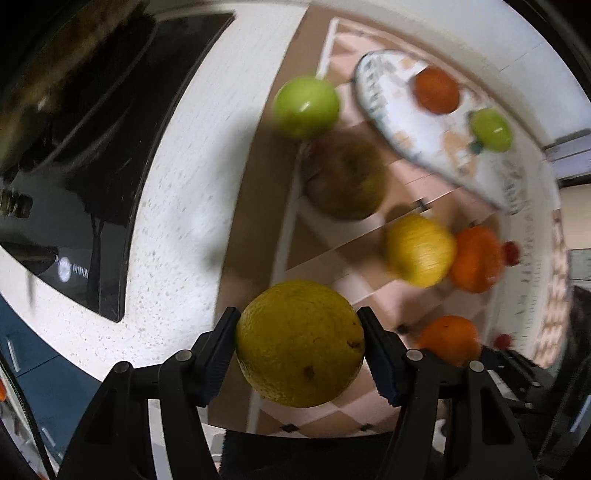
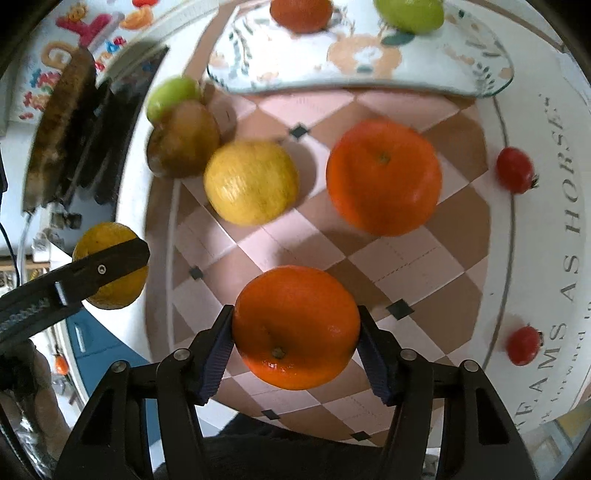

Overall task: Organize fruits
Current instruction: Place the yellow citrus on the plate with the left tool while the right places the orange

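Observation:
My left gripper (image 1: 298,319) points straight down, shut on a yellow-green citrus fruit (image 1: 299,347) held above the mat's edge. My right gripper (image 2: 295,314) is shut on an orange (image 2: 295,328), its pads pressing both sides. In the right wrist view the left gripper's finger (image 2: 107,269) and its fruit (image 2: 110,295) show at the left. A patterned plate (image 2: 369,74) holds an orange (image 2: 301,13) and a green apple (image 2: 410,13). On the checkered mat (image 2: 406,266) lie a large orange (image 2: 384,177), a lemon (image 2: 251,182), a brownish fruit (image 2: 183,140) and a green apple (image 2: 171,96).
Two small red tomatoes (image 2: 515,170) (image 2: 522,345) lie on the mat's white lettered border. A black glass cooktop (image 1: 92,166) is set into the white speckled counter (image 1: 177,184) left of the mat. The plate (image 1: 388,110) sits at the mat's far end.

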The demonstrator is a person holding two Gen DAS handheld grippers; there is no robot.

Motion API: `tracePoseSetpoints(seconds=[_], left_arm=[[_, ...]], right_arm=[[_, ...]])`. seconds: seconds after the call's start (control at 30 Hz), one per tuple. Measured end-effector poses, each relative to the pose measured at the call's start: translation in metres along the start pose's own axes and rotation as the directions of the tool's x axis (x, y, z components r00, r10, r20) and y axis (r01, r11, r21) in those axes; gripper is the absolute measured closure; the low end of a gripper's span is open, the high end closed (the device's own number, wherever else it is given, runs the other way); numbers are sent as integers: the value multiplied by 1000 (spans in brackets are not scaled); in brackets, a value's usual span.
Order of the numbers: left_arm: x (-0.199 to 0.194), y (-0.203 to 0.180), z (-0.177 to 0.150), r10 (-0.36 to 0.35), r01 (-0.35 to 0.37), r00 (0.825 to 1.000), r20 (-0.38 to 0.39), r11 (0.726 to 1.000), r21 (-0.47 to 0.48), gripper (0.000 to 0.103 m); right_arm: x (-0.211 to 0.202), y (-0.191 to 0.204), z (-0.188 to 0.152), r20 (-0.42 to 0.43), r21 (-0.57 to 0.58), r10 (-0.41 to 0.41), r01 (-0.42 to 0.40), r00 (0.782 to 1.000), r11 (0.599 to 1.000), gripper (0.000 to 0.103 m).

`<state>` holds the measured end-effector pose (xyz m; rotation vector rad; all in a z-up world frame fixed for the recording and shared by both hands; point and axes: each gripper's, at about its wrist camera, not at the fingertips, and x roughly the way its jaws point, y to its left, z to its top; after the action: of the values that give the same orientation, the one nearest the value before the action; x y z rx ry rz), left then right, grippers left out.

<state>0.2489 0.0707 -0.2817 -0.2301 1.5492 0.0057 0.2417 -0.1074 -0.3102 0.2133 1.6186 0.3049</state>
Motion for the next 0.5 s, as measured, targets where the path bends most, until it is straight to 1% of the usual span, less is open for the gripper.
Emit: tracePoseSetpoints(seconds=[0.1,0.2,0.3,0.4,0.5], left_arm=[[-28,-15,12,-54,53,998,45,998,24,41],[-50,-31,29,-94,90,992,80,994,57,41],[-60,-43,51,-121,114,988,100,991,75,41],[-62,-53,75,-115,105,987,109,990,90,41],[-55,-66,105,-88,77,990,110,992,104,41]], right_arm=[[-27,-6,7,49,14,25,-26,998,1000,38],[-57,-13,23,111,25,38,-41,993,999,38],[-80,-20,45,165,36,45,-52,985,998,38],[-89,-21,73,202,46,25,-34,979,998,38],[-87,-27,101,218,61,-2,-11,976,998,38]])
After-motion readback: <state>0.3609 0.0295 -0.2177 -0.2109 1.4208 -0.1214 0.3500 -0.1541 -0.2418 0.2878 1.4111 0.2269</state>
